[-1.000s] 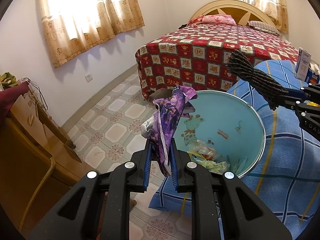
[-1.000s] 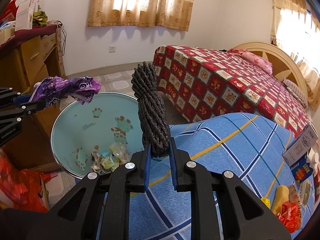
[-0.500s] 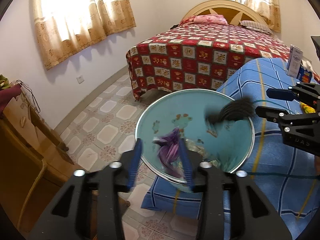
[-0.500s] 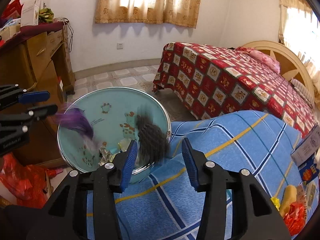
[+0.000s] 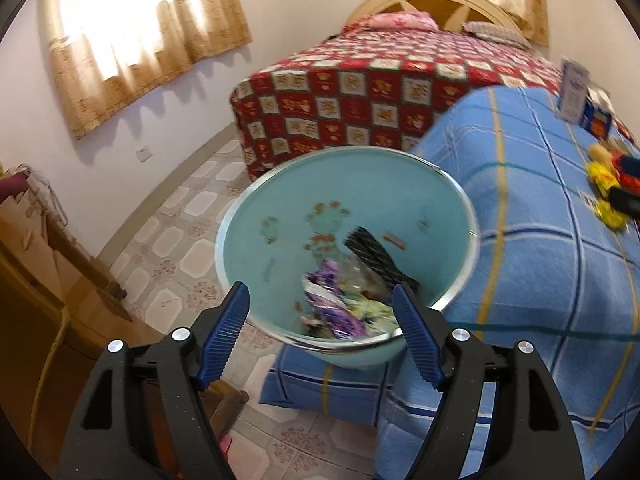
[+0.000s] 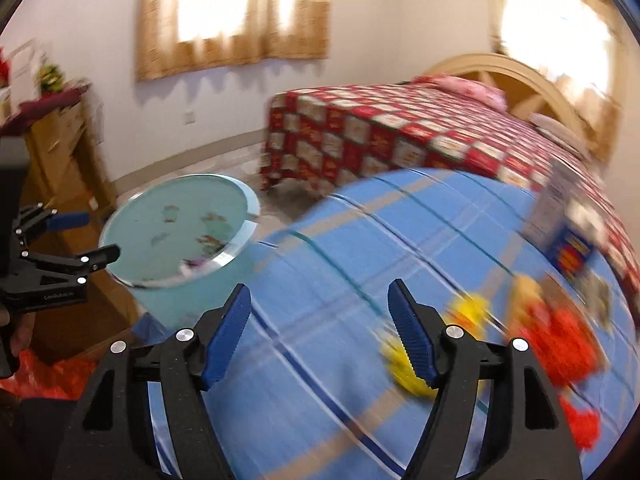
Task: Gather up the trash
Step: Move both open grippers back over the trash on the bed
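Note:
A light blue trash bin (image 5: 256, 248) with cartoon giraffes stands on the floor beside the blue plaid bed. Inside lie a purple wrapper (image 5: 332, 312), a black rope bundle (image 5: 376, 258) and other scraps. My left gripper (image 5: 320, 332) is open and empty just above the bin's near rim. My right gripper (image 6: 320, 332) is open and empty over the blue bedspread (image 6: 360, 240); the bin (image 6: 176, 220) is to its left. Yellow wrappers (image 6: 408, 376) and red wrappers (image 6: 560, 340) lie on the bedspread to the right, blurred. The left gripper (image 6: 80, 240) shows beside the bin.
A bed with a red patterned quilt (image 5: 380, 92) stands behind. A wooden dresser (image 5: 36, 280) is at the left. Boxes (image 5: 576, 92) and more wrappers (image 5: 608, 184) sit on the blue bedspread. A red plastic bag (image 6: 52, 372) lies on the floor at lower left.
Both grippers opened and dropped their loads: the purple wrapper and the black rope bundle now lie in the bin. The right gripper has swung right, over the bedspread.

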Tool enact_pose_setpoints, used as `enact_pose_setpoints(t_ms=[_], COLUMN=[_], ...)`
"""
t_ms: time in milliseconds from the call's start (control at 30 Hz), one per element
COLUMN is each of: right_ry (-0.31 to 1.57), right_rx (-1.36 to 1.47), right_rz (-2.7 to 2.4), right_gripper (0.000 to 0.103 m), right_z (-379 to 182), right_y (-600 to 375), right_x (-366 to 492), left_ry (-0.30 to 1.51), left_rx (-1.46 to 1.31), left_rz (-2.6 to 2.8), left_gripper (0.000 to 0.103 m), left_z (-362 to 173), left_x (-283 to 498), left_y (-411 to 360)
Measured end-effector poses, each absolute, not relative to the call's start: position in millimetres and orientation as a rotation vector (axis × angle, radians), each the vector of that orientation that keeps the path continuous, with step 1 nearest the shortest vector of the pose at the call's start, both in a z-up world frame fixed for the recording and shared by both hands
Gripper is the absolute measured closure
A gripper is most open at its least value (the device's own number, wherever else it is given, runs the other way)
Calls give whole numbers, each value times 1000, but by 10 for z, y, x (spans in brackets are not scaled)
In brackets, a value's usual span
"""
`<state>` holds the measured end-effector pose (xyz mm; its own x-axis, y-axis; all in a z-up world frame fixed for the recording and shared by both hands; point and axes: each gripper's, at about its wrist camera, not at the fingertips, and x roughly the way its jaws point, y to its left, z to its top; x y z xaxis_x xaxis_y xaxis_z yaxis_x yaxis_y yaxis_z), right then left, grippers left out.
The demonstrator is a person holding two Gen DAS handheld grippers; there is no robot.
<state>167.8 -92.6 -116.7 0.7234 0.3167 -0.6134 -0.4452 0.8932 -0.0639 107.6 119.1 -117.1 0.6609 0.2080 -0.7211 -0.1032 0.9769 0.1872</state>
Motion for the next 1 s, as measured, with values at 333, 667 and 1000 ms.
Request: enact_pose_setpoints(t_ms=[333, 667, 1000], right_ry=[639, 642, 649], right_rx=[-63, 12, 90], right_rz=[113, -78, -140], right_gripper=[29, 27, 26], right_z=[-1212, -1350, -1444], right_y=[-2328, -3139, -3570], right_x=[1283, 1144, 1143], left_ry=[827, 779, 778], left_rx=[191, 186, 214], left_rz=[19, -96, -168], left_gripper=[22, 21, 21], left_z=[-1186, -979, -982], left_x=[1145, 1306, 1539], left_y=[291, -522, -1174])
